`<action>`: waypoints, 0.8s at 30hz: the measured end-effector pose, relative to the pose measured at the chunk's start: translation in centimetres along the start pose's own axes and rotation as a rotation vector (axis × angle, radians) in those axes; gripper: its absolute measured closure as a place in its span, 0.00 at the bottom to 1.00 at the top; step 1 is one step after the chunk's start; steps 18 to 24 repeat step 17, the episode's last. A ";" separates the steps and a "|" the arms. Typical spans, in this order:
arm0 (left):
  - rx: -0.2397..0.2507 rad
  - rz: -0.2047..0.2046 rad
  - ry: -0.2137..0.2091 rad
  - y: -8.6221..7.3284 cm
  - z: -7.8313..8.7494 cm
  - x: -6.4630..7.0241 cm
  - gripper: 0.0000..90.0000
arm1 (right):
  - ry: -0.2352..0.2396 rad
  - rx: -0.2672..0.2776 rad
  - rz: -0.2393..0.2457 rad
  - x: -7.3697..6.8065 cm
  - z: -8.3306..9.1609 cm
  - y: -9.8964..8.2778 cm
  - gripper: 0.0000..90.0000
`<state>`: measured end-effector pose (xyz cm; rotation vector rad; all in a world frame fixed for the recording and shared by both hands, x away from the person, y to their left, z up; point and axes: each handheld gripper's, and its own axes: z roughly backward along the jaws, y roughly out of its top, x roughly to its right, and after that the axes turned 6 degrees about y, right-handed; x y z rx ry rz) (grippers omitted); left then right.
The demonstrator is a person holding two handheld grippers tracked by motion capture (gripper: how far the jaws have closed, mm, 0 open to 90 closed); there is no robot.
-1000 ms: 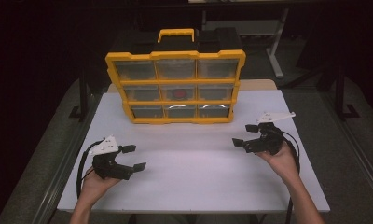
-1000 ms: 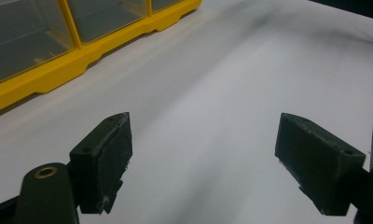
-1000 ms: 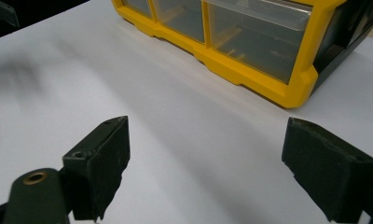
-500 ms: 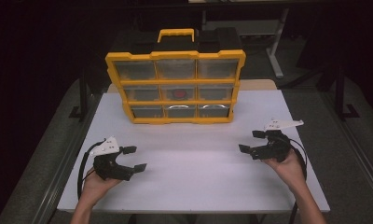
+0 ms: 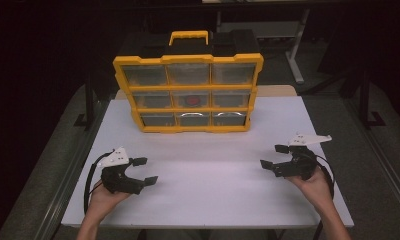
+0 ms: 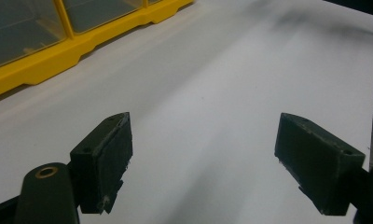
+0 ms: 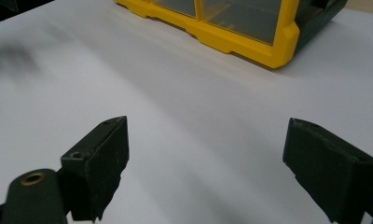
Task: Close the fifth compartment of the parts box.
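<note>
A yellow organizer (image 5: pixel 188 92) stands upright at the far middle of the white counter (image 5: pixel 208 190), its clear drawers facing the person; something red lies in the centre drawer. The left gripper (image 5: pixel 143 171) rests near the front left edge, jaws wide apart and holding nothing, well apart from the organizer. The right gripper (image 5: pixel 274 156) sits near the front right, likewise spread wide and empty, pointing inward, the organizer well ahead of it
</note>
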<state>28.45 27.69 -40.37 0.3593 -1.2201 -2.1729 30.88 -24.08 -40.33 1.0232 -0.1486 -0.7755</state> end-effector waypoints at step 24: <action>-0.011 0.000 -0.011 -0.1 -0.3 0.0 0.21 | 0.003 -0.011 -0.008 0.2 -0.2 -1.1 0.15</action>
